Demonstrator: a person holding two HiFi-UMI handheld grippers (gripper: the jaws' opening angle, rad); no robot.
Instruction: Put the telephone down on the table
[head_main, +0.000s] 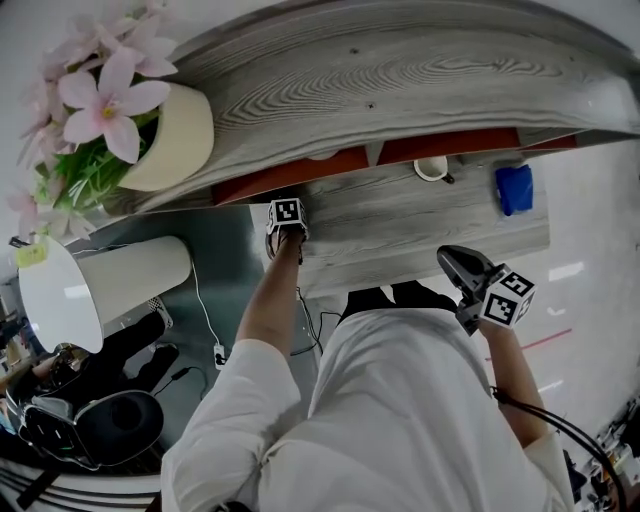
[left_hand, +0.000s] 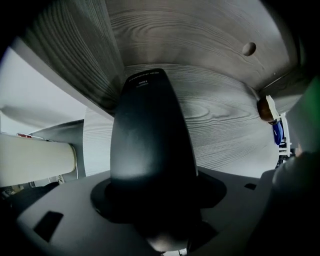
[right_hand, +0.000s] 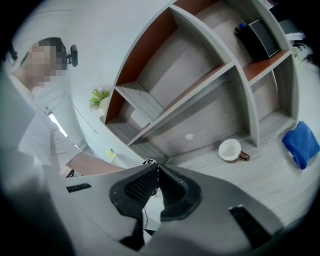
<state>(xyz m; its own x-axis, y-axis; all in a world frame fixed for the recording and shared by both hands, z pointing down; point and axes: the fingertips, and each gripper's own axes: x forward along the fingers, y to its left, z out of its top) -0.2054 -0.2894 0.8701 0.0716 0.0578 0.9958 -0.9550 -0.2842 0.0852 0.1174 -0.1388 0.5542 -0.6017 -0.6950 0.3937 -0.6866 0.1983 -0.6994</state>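
A black device with a flat panel (right_hand: 256, 36), possibly the telephone, sits in an upper shelf compartment at the far right of the right gripper view; the other views do not show it. My left gripper (head_main: 285, 228) is at the near left edge of the grey wooden table (head_main: 400, 225). Its jaws are shut together with nothing between them (left_hand: 146, 82). My right gripper (head_main: 458, 262) hangs in front of the table's near edge, apart from the table. It is also shut and empty (right_hand: 157, 169).
A white mug (head_main: 432, 168) and a blue cloth (head_main: 514, 188) lie at the back of the table, under the curved shelf unit (head_main: 400, 80). A cream pot of pink flowers (head_main: 150, 125) stands on the shelf top at left. A white cylinder (head_main: 110, 280) and cables are below left.
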